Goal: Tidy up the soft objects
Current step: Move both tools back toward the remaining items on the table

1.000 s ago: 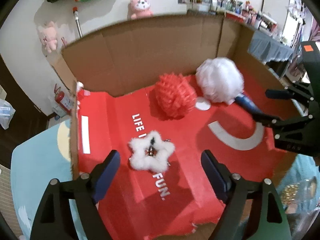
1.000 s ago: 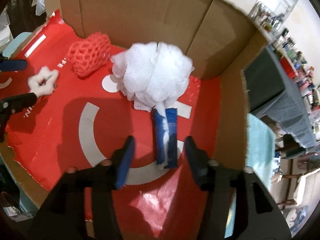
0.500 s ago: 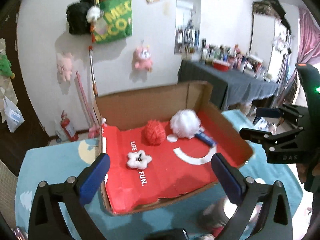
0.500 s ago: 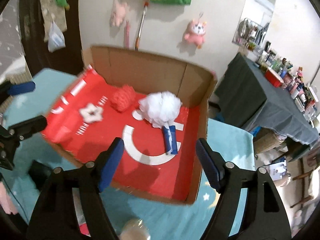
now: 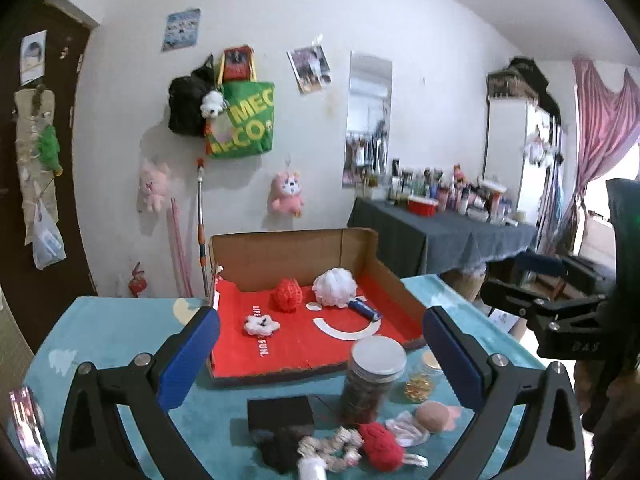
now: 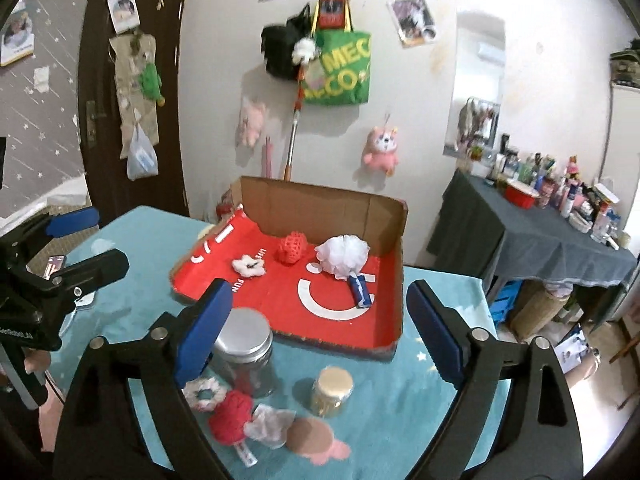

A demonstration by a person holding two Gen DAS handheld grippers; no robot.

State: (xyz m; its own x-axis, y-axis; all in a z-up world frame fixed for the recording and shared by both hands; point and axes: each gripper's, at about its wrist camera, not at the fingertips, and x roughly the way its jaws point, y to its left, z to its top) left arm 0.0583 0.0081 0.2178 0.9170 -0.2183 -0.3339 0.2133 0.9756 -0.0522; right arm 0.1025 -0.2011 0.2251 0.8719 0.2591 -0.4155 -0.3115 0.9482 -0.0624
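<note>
Beyond both pairs of jaws, a cardboard box (image 5: 362, 254) with a red floor sits on the teal table (image 5: 120, 332). It holds a white star-shaped puff (image 5: 261, 325), a red mesh ball (image 5: 287, 294) and a white mesh pouf (image 5: 334, 286) with a blue-wrapped roll (image 5: 364, 309) touching it.

Between the left gripper (image 5: 320, 350) and the box stand a lidded jar (image 5: 373, 380) and a smaller jar of gold bits (image 5: 419, 385). Just below its jaws lie a black block (image 5: 280, 414), a red knitted ball (image 5: 380, 446), a braided ring (image 5: 334, 446), a dark fluffy lump (blurred) (image 5: 280, 450) and a tan-and-pink puff (image 5: 434, 417).

The left gripper's jaws are spread wide, with nothing between the pads. The right gripper's (image 6: 318, 330) jaws are opening, also empty; the jar sits just behind its left pad.
</note>
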